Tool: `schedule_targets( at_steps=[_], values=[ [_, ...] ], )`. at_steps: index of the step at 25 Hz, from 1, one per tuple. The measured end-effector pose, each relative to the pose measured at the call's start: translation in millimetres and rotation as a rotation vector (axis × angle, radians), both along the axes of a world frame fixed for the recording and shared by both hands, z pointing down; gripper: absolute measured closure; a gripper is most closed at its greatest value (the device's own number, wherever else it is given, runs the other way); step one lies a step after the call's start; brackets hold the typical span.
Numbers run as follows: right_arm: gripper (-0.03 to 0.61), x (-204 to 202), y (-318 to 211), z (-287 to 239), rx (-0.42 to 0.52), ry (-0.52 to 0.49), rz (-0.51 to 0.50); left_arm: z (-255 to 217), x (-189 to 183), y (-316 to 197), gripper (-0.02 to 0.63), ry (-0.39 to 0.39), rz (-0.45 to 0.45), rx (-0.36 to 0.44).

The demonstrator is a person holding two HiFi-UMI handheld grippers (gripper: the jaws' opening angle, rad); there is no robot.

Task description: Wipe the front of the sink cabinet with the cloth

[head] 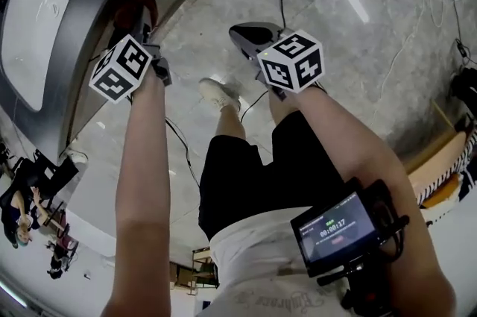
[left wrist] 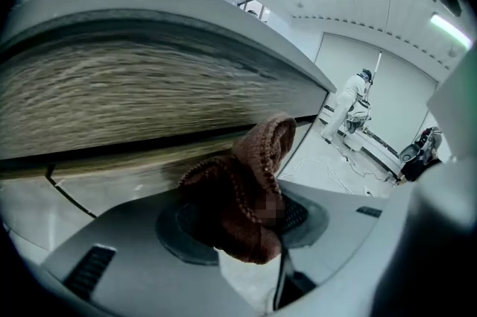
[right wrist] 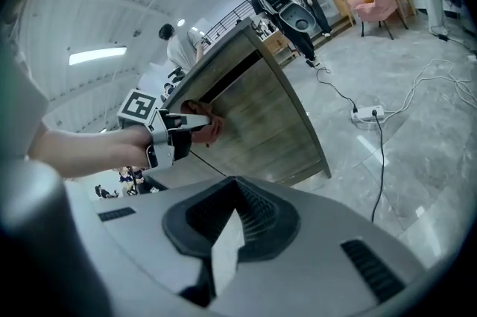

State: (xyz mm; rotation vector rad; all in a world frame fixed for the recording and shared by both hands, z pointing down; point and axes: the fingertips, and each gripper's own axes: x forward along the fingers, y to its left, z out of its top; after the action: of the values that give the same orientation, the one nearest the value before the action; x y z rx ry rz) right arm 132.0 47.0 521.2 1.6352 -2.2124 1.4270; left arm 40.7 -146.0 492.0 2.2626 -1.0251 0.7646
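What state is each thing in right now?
Cloth: bunched, up at the cabinet front.
Left gripper: shut on cloth.
Right gripper: shut, empty, held away from the cabinet.
Cabinet: no door open on the front.
Screen: lit.

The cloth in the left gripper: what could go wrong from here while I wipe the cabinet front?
1. The cloth is bunched in the left gripper, with one fold sticking up. It might slip out when it drags against the cabinet front.
2. A black cable lies on the floor near the person's feet, so a step sideways could catch it.
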Motion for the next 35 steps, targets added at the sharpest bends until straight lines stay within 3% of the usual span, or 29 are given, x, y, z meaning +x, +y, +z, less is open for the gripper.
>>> schedule_targets(
  at_steps=[8,17,19,24,29,35],
  values=[
    [0.566,50,20,-3,-0.020,-0.008,0.031,1,74,17,0.446,0.026,-0.001,-0.030],
    [0.566,96,36,3,-0.010,-0.035,0.076,2,152,20,0.446,0.039,0.042,-0.001],
    [0.566,102,39,6,-0.008,-0.052,0.087,5,160,20,0.446,0.034,0.041,-0.003],
    [0.566,115,46,11,-0.044,-0.086,0.122,27,184,28,0.446,0.069,0.049,-0.097],
    [0.566,123,38,11,-0.027,-0.092,0.134,14,204,24,0.446,0.115,0.071,-0.101],
    [0.566,118,32,16,-0.027,-0.103,0.144,28,191,22,0.446,0.167,0.063,-0.146]
  ],
)
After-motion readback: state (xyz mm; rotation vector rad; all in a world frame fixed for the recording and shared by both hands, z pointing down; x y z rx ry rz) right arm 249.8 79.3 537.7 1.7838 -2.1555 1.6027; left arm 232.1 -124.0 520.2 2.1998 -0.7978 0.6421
